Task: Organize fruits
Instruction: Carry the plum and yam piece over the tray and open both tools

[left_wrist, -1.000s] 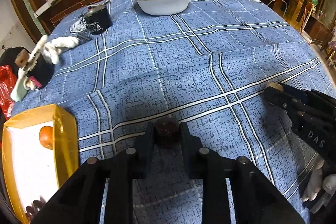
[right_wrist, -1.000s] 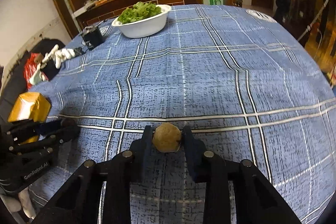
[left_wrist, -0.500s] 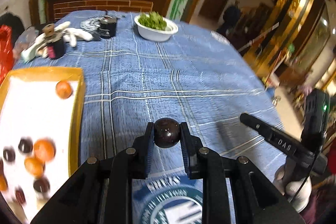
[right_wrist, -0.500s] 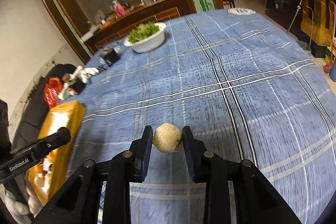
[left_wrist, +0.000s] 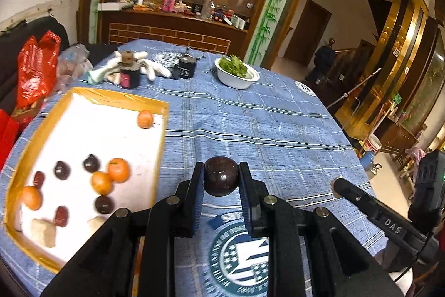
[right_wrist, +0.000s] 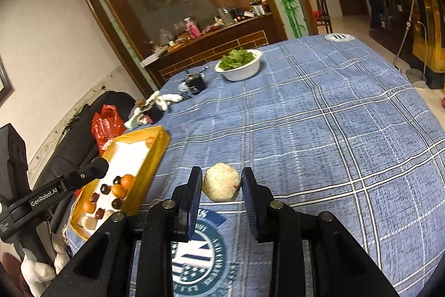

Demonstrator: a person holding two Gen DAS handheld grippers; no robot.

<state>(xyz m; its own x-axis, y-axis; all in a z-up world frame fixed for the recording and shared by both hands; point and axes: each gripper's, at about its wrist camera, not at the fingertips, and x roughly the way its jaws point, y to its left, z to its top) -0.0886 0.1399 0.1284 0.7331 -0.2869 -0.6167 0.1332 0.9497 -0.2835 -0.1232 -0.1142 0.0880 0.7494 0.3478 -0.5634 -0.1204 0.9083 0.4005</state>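
My left gripper [left_wrist: 221,180] is shut on a dark round plum [left_wrist: 221,176], held above the blue checked tablecloth just right of the yellow-rimmed tray [left_wrist: 162,146]. The tray holds several oranges [left_wrist: 118,170], dark fruits [left_wrist: 61,169] and pale rough fruits [left_wrist: 43,232]. In the right wrist view my right gripper [right_wrist: 221,185] is shut on a pale rough round fruit [right_wrist: 221,185], with the tray [right_wrist: 154,157] to its left. The left gripper's arm [right_wrist: 69,181] shows at the left there, and the right gripper's arm [left_wrist: 370,208] at the right of the left view.
A white bowl of greens [left_wrist: 236,73] stands at the far side of the table. A black cup [left_wrist: 185,69], a dark bottle [left_wrist: 129,73] and white gloves [left_wrist: 154,68] lie at the far left. A red bag [left_wrist: 34,68] sits off the table's left edge.
Both grippers have risen off the cloth with their fruits and swung left, so the tray and its fruit have come fully into view.
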